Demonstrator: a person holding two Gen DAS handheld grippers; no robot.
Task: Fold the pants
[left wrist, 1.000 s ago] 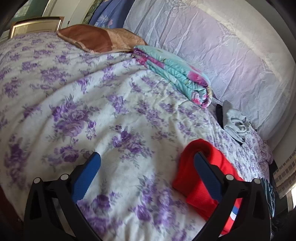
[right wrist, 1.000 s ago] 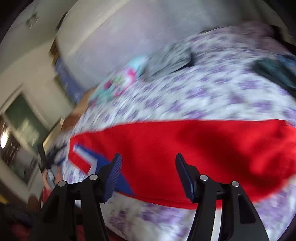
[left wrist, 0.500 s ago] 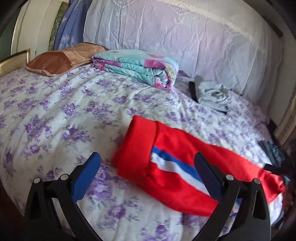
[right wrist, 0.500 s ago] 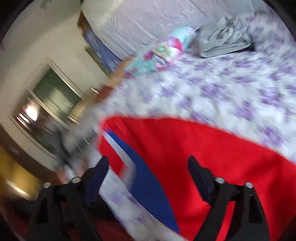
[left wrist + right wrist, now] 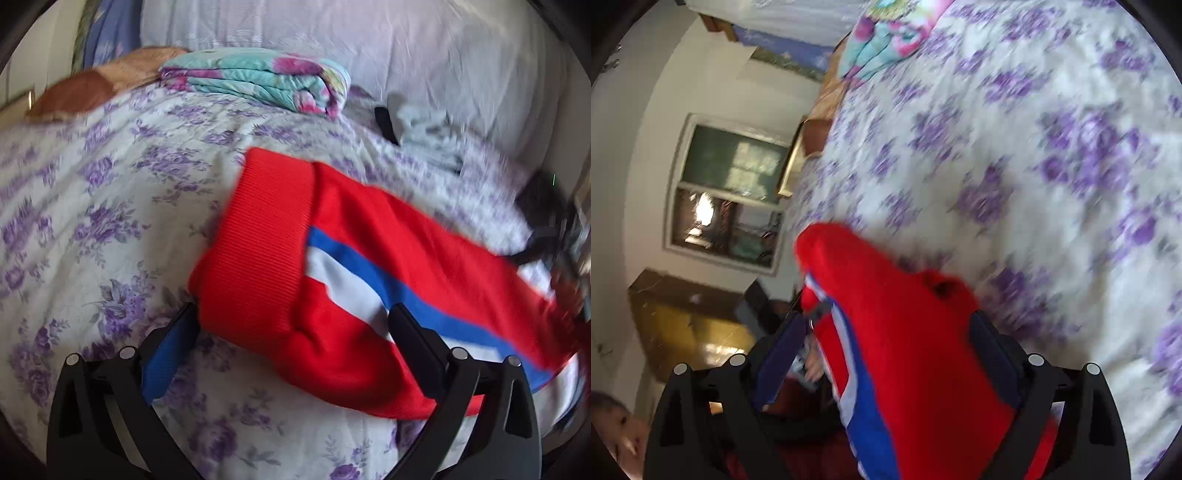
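Note:
Red pants with a blue and white side stripe lie across the purple-flowered bedspread, ribbed waistband to the left. My left gripper is open wide just above the bed, its fingers straddling the near waistband corner without pressing it. In the right wrist view the pants bunch up between the wide jaws of my right gripper, which is open; the cloth brushes the right pad, while the left pad stands apart from it. The view is blurred.
A folded teal floral blanket, a brown pillow and a heap of grey clothes lie along the far side by the pale padded headboard. Beyond the bed edge are a window, a wooden cabinet and a person.
The left gripper swung right and closer, so the pants now sit between its fingers. The right gripper's jaws spread wider and it swung toward the pants' striped end.

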